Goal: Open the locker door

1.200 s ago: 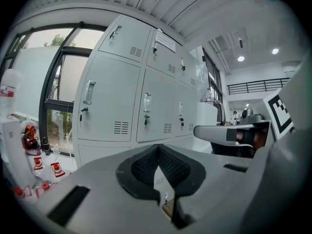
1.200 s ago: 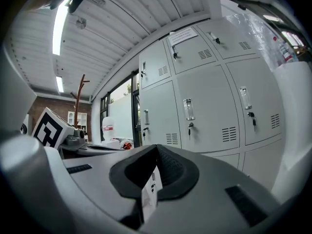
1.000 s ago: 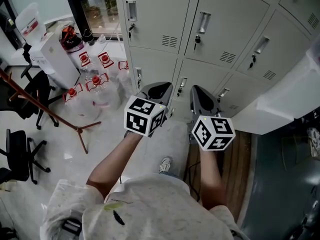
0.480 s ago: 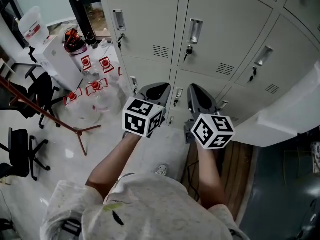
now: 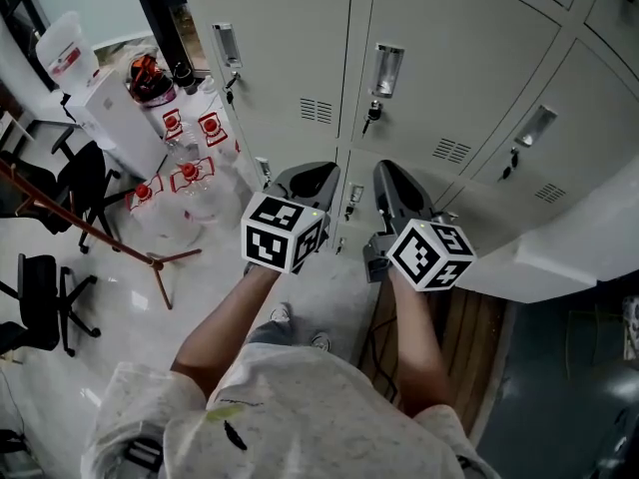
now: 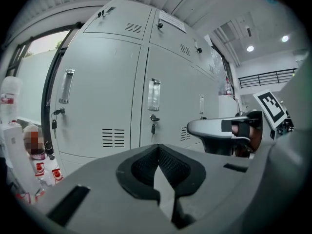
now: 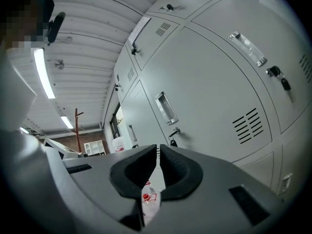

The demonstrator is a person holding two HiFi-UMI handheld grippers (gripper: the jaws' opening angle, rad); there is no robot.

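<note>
I see both jaw pairs pressed together, empty: left gripper [image 5: 312,176], right gripper [image 5: 392,176]. Locker door [image 5: 454,63] is shut, ahead of both grippers, neither touching it.

Pale grey lockers [image 5: 449,88], black-and-white marker cubes [image 5: 283,231], red-capped clear bottles [image 5: 192,180].

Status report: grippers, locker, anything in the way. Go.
Left gripper shut, empty; right gripper same. Both short of grey metal locker doors, all in view closed, keys in locks. Clear red-capped bottles on floor left, off the line.
</note>
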